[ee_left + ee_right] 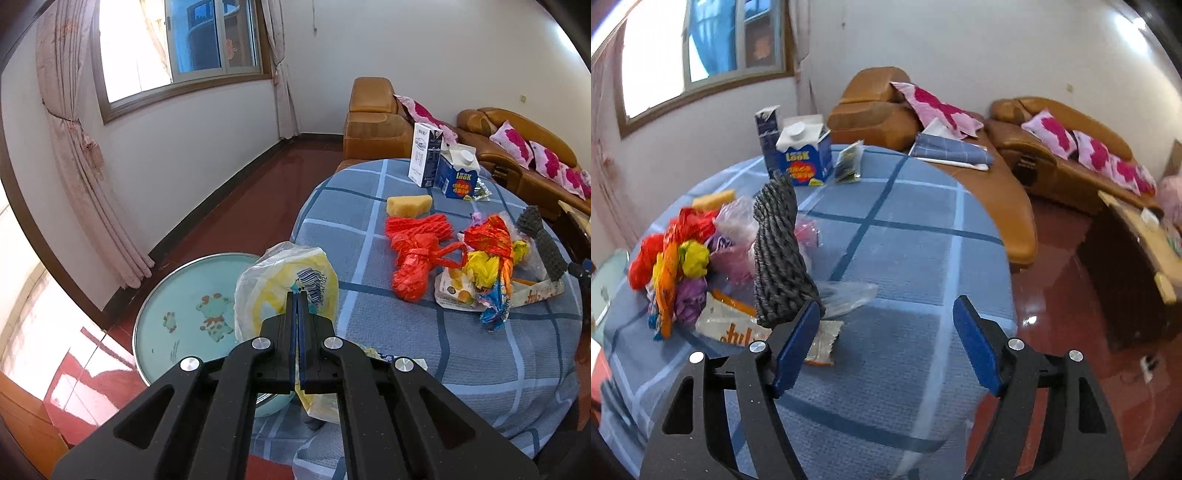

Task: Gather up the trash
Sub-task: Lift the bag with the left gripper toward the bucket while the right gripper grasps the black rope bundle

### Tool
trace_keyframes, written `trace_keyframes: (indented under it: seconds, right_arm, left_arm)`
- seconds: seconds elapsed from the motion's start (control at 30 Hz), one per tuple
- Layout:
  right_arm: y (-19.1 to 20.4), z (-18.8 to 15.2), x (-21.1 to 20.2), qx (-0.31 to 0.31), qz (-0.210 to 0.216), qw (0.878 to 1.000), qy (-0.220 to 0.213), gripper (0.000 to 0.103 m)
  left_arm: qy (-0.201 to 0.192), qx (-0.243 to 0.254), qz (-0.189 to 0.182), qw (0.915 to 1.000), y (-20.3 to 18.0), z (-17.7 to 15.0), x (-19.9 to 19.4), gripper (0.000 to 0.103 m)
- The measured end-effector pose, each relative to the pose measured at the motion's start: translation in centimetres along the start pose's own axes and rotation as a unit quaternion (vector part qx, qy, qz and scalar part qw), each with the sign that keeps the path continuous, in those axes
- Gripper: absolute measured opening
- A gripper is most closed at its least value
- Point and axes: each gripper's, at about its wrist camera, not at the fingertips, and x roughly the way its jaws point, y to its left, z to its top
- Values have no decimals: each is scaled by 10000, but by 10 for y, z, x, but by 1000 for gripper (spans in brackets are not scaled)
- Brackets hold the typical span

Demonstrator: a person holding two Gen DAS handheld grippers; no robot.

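Clamped in my left hand-held gripper [297, 295], plastic bag [286, 284] hangs off the counter [461, 350] edge, ready for trash; right hand-held gripper [886, 325] gapes empty beside the wrappers [687, 266].

White-and-yellow bag [284, 288]: crumpled plastic, barcode print, pinched upright between the closed left tongs [297, 299], at the table edge. Red bag [417, 247]: knotted, lying ahead and right of the left tongs. Wrapper heap [683, 266]: orange, yellow, purple and clear scraps plus a printed white packet [731, 325], ahead and left of the open right tongs [886, 325]. Blue carton [807, 158] stands upright far ahead, beside a darker carton [766, 133].
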Motion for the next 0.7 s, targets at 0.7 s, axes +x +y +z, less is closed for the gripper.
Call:
trace_keyframes:
  seconds: [0.7]
  right_arm:
    - [-48, 15, 41, 1044, 705, 9920, 89, 57]
  left_arm:
    - [146, -84, 143, 9998, 11, 1, 13, 0]
